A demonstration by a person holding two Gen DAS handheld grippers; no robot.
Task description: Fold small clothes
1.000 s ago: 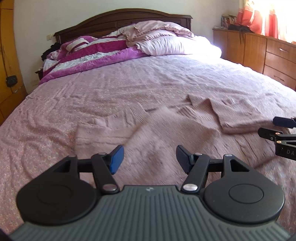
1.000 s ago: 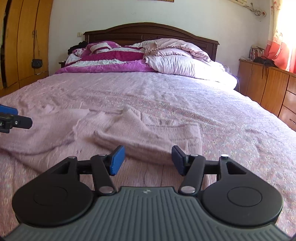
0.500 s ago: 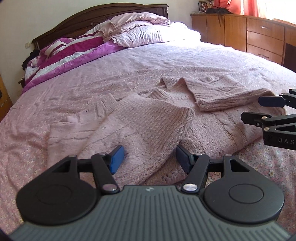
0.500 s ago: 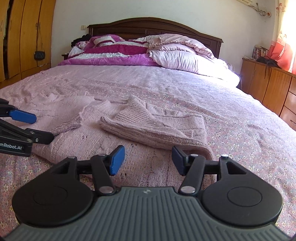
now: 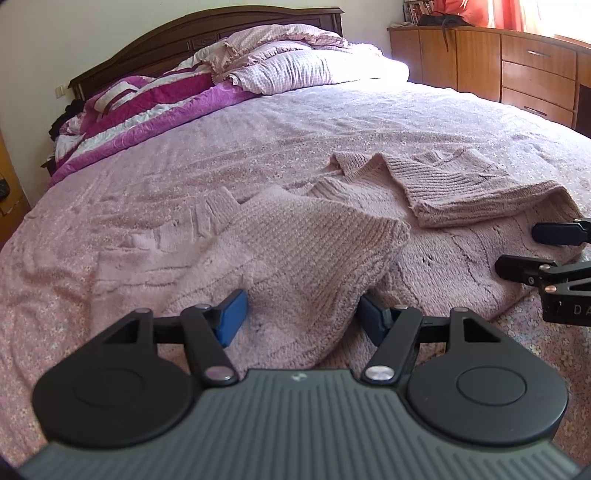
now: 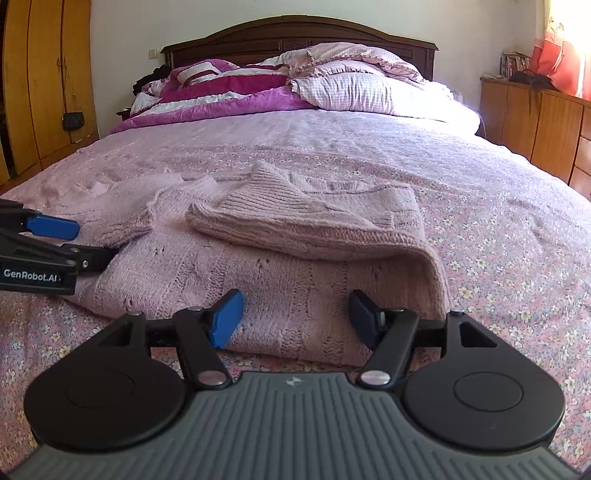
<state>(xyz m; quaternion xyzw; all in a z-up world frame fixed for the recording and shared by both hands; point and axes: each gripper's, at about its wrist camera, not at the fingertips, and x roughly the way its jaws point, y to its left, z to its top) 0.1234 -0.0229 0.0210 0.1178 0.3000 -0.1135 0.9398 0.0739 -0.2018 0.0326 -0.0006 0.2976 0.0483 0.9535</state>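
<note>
A pink knit sweater [image 5: 314,240] lies flat on the bed, both sleeves folded in across its body. My left gripper [image 5: 303,317] is low over its near left part, and its jaws are opening. The folded left sleeve lies between the blue pads [image 5: 232,317], which do not press on it. My right gripper [image 6: 295,319] is at the sweater's [image 6: 295,266] near right hem, jaws also opening, with the hem loose between them. Each view catches the other tool at its edge: the right gripper [image 5: 546,251] and the left gripper [image 6: 55,240].
The pink flowered bedspread [image 5: 258,129] runs all around the sweater. Quilts and pillows [image 5: 295,66] are heaped at the dark headboard [image 6: 295,33]. A wooden dresser [image 5: 517,66] stands along the right side, and a wardrobe [image 6: 44,81] on the left.
Both grippers have come down and closer to the sweater's near edge, the left one more. Both pairs of jaws stand slightly wider than before. The sleeves now rest folded on the body.
</note>
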